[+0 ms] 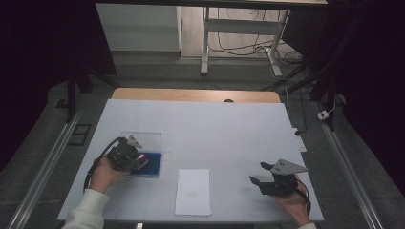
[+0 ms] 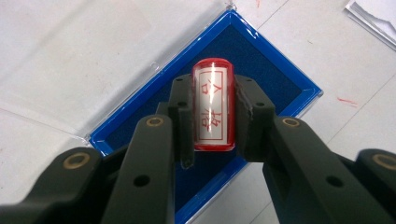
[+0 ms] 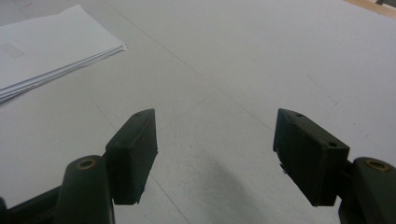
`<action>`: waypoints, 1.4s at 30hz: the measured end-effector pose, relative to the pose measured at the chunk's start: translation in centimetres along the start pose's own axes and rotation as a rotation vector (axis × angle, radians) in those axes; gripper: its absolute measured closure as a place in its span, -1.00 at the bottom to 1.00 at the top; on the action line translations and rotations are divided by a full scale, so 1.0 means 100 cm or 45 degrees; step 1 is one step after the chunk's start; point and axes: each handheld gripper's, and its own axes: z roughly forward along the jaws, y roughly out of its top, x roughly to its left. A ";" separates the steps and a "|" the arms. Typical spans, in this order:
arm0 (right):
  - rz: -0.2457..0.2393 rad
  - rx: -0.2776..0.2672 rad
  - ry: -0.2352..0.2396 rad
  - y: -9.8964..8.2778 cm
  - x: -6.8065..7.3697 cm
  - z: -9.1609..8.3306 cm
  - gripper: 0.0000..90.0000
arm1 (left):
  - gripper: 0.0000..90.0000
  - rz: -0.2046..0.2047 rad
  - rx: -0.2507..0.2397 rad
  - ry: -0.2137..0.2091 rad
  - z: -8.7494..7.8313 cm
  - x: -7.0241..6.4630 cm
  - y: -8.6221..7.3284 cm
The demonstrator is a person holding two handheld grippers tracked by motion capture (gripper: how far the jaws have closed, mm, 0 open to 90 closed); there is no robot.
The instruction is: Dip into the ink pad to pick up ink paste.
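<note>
The left hand-held gripper is clenching a red stamp, a small cylinder w/ a white face and red characters, pinched by its sides between the two black jaws. It's hanging right over the blue ink pad, whose dark felt is sitting in a bright blue frame. Can't tell if the stamp is touching the felt or just above it. The pad's clear lid is lying flipped open on the far side of the pad, flat on the white surface.

In the high view the left hand-held gripper is sitting at the near-left part of the surface, over the ink pad, w/ the person's left hand and a white sleeve coming in from below.

A stack of white paper is lying near the front edge, approx. in the middle, just beside the pad and apart from it.

The right hand-held gripper is resting over at the near-right, well apart from the paper. Its jaws are standing wide, released, nothing betw. them but bare surface. In the right gripper view the paper stack is showing off to the upper left.
</note>
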 end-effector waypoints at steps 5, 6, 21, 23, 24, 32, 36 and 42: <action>0.005 0.004 -0.001 0.000 -0.001 0.001 -0.33 | 0.58 -0.001 -0.001 -0.008 0.000 0.001 0.000; 0.002 0.004 0.002 -0.001 0.000 0.001 -0.33 | 0.57 -0.004 -0.003 -0.013 -0.001 0.002 -0.001; 0.016 -0.012 -0.016 -0.001 -0.002 -0.004 -0.33 | 0.56 -0.005 -0.181 -0.067 -0.027 -0.004 0.000; 0.013 -0.012 -0.016 -0.002 -0.002 -0.003 -0.33 | 0.56 -0.007 -0.205 -0.066 -0.031 -0.004 -0.001; 0.014 -0.011 -0.016 -0.002 -0.002 -0.003 -0.33 | 0.56 -0.009 -0.215 -0.066 -0.032 -0.004 -0.001; 0.011 -0.016 -0.017 -0.002 -0.001 -0.003 -0.33 | 0.56 -0.015 -0.286 -0.095 -0.039 -0.006 -0.002; 0.011 -0.009 -0.013 -0.002 -0.001 -0.002 -0.33 | 0.56 -0.019 -0.328 -0.093 -0.045 -0.007 -0.003; 0.013 -0.009 -0.015 -0.003 -0.001 -0.003 -0.33 | 0.56 -0.026 -0.395 -0.118 -0.054 -0.010 -0.003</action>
